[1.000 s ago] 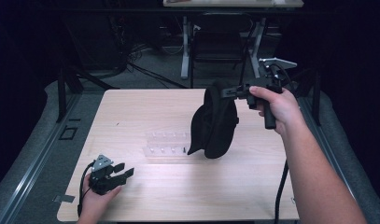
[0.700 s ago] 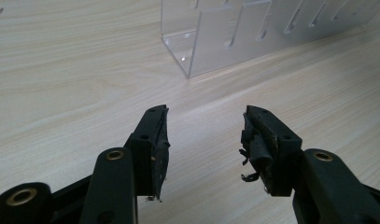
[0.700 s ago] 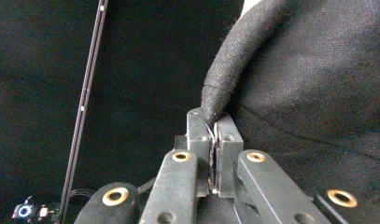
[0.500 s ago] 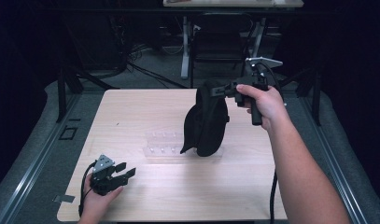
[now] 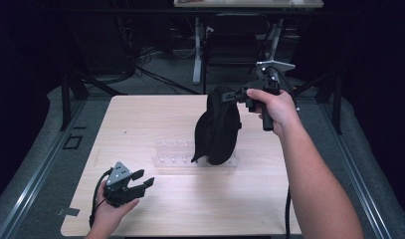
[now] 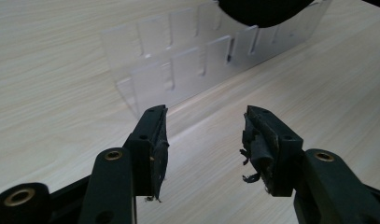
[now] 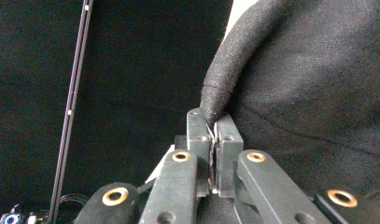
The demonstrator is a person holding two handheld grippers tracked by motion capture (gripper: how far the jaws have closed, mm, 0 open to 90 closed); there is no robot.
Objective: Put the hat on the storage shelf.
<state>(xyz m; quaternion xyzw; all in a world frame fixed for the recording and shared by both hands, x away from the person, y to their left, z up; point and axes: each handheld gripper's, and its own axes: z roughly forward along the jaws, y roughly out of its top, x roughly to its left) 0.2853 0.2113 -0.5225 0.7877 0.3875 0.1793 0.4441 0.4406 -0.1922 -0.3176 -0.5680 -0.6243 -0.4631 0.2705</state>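
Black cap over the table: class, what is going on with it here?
A person works at a wooden table with a gripper in each hand. The right gripper is shut on the edge of a black cap and holds it hanging over a clear plastic rack; the cap's lower end is down at the rack, though I cannot tell whether it touches. The left gripper is near the table's front edge, jaws open and empty, pointing towards the rack.
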